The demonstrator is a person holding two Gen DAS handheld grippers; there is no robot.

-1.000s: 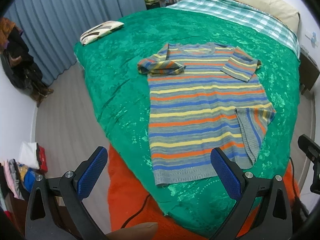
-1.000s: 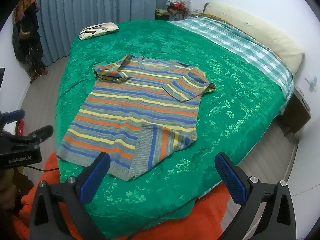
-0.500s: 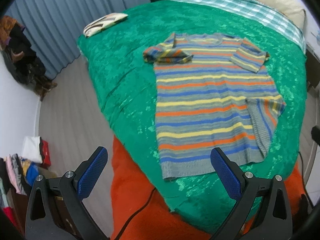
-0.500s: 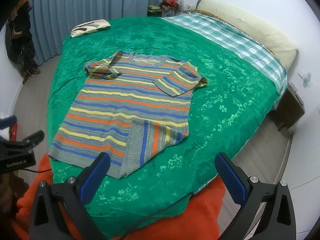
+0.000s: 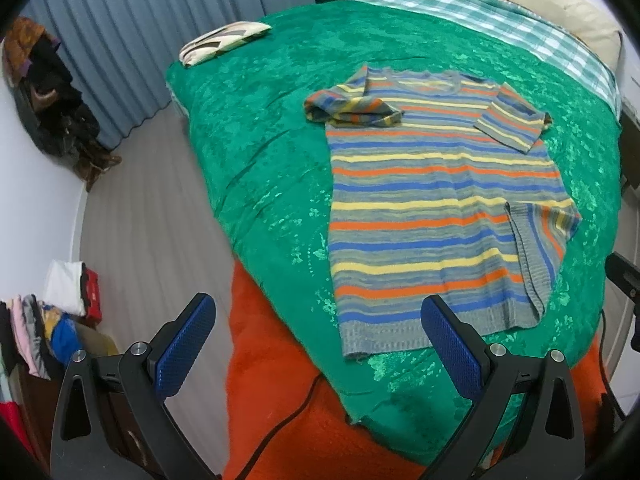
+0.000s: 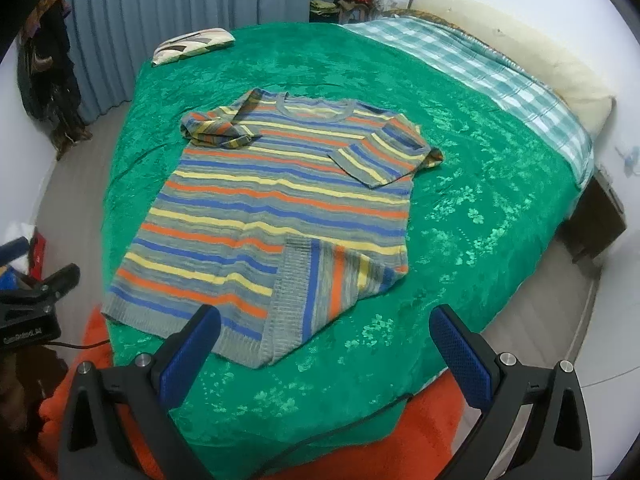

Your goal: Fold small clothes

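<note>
A striped knit T-shirt (image 5: 432,200) in grey, orange, blue and yellow lies flat on the green bedspread (image 5: 260,152), neck toward the far side. Both sleeves are folded in over the chest and the bottom right corner of the hem (image 6: 316,292) is turned up over the body. My left gripper (image 5: 318,344) hangs open above the near edge of the bed, short of the shirt's hem and holding nothing. In the right wrist view the same shirt (image 6: 280,200) fills the centre and my right gripper (image 6: 324,344) is open above the hem, empty.
A folded patterned cloth (image 5: 222,42) lies at the bed's far left corner. A checked sheet (image 6: 480,64) and a cream pillow (image 6: 520,56) lie at the head. An orange blanket (image 5: 288,408) with a black cable hangs at the near edge. Clothes piles (image 5: 48,320) sit on the floor at left.
Both grippers have shifted a little over the near edge of the bed, so the shirt sits further right in the left view and lower in the right view. Both stay open and the shirt is unmoved.
</note>
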